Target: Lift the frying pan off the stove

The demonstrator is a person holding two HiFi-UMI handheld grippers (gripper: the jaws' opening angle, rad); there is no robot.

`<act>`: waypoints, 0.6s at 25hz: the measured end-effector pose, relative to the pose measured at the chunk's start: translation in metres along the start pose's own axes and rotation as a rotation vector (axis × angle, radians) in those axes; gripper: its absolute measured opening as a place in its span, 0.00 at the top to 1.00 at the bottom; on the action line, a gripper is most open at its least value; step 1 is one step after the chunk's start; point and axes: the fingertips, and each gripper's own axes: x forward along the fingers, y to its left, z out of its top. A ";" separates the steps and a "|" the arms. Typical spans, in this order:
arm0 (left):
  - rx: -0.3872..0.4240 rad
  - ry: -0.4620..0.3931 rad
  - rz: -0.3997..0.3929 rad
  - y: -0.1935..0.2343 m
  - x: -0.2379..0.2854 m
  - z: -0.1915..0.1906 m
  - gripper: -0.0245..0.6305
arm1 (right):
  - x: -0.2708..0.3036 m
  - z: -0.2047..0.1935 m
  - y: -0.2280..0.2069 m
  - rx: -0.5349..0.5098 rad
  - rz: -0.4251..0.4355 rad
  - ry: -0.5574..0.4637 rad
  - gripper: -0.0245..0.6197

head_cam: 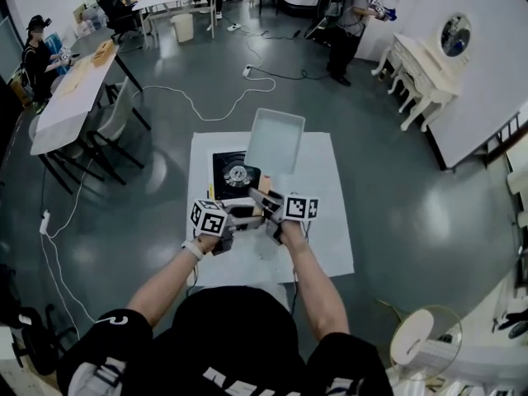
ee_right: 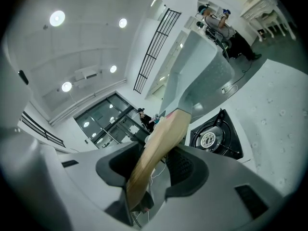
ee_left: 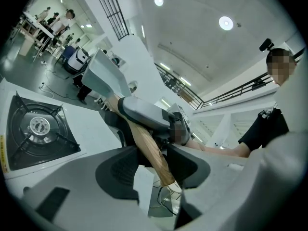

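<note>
Fingers [ee_left: 120, 170] of the left gripper [ee_left: 151, 165] and right gripper [ee_right: 156, 170] pinch the wooden handle [ee_right: 161, 143], holding the frying pan [head_cam: 275, 141] tilted up over the stove [head_cam: 235, 174]. With 2 grips at one end, it could twist or sag back onto the burner. Nothing blocks it on the worktop [head_cam: 322, 229]; a person [head_cam: 351, 15] stands well apart.

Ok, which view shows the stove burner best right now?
The left gripper view: the burner sits whole and large, nothing across it. The right gripper view shows it smaller, beside the pan handle. The head view shows it tiny, by the raised pan.
</note>
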 end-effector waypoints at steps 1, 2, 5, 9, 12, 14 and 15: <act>0.000 0.009 -0.006 -0.001 0.005 -0.001 0.69 | -0.006 0.002 -0.003 -0.003 -0.008 -0.007 0.70; 0.001 0.017 -0.012 -0.001 0.011 -0.003 0.69 | -0.012 0.003 -0.005 -0.005 -0.015 -0.014 0.70; 0.006 0.037 -0.035 -0.005 0.023 -0.005 0.69 | -0.026 0.005 -0.011 -0.001 -0.038 -0.034 0.70; 0.006 0.059 -0.055 -0.010 0.038 -0.010 0.69 | -0.044 0.008 -0.016 0.005 -0.059 -0.059 0.70; 0.007 0.073 -0.061 -0.011 0.043 -0.013 0.69 | -0.051 0.008 -0.018 0.007 -0.065 -0.073 0.70; 0.006 0.082 -0.064 -0.011 0.044 -0.014 0.69 | -0.053 0.008 -0.019 0.009 -0.069 -0.078 0.70; 0.007 0.085 -0.066 -0.011 0.045 -0.015 0.69 | -0.054 0.007 -0.019 0.010 -0.073 -0.080 0.70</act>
